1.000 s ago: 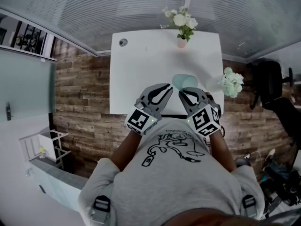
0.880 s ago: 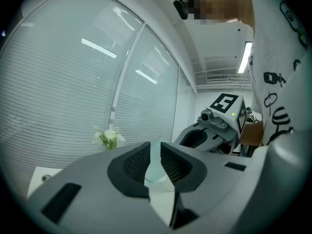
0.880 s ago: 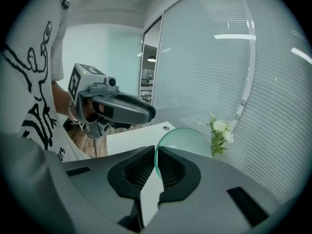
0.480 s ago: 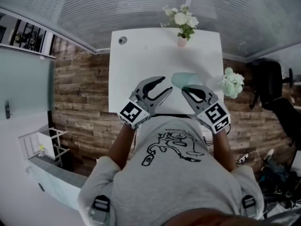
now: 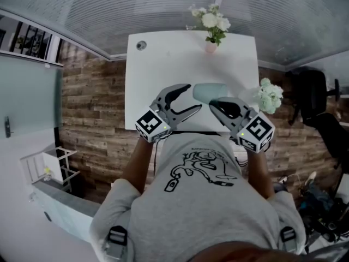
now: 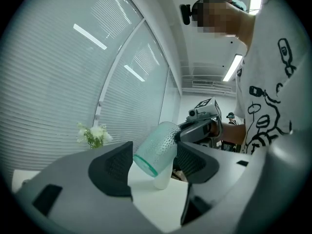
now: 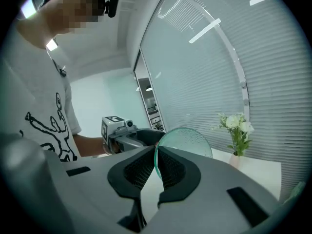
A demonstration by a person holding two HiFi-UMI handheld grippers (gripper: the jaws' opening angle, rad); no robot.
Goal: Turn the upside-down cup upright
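The pads of the right gripper [image 7: 157,172] are pressed together on a thin edge of the green see-through cup [image 7: 187,140], so its jaws are almost closed with only the wall of the cup between them. It seems to be the rim, but the view does not make this sure. The cup lies tilted on its side in the air, above the white table [image 5: 158,64].

The jaws of the left gripper [image 6: 153,165] have just been opening and now stand wide. The cup shows in the gap between them, and the pads do not press it.

Beyond the cup stands a small pink vase [image 5: 210,48] with white flowers. To the right of the cup is another bunch of white flowers [image 5: 269,96].
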